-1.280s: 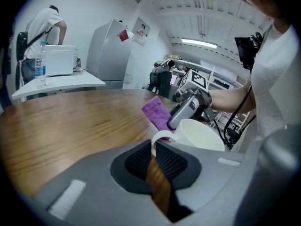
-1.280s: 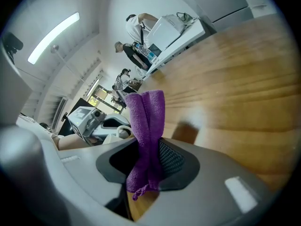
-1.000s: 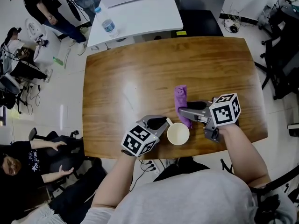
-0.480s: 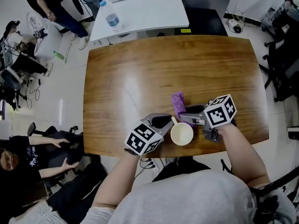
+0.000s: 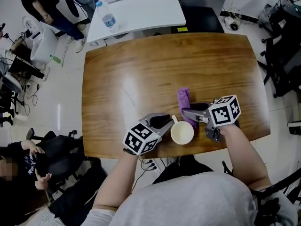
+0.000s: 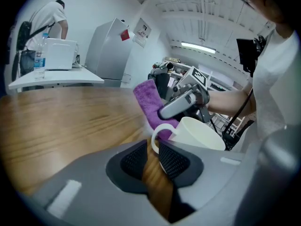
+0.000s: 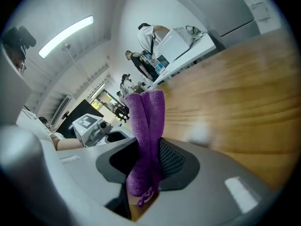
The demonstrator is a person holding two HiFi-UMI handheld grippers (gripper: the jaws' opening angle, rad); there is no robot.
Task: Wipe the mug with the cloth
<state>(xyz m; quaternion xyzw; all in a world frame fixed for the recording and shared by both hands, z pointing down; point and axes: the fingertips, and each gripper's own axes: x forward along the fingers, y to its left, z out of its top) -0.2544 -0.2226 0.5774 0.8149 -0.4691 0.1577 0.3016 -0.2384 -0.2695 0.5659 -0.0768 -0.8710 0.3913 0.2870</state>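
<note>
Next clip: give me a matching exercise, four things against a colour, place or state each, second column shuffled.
Things:
1 mug
2 cloth
3 bottle
4 right gripper

Descriptions:
A on the white table
B white, on the wooden table
C shut on the cloth
D purple

Pairs: 1-B; 2-D; 3-A; 4-C
</note>
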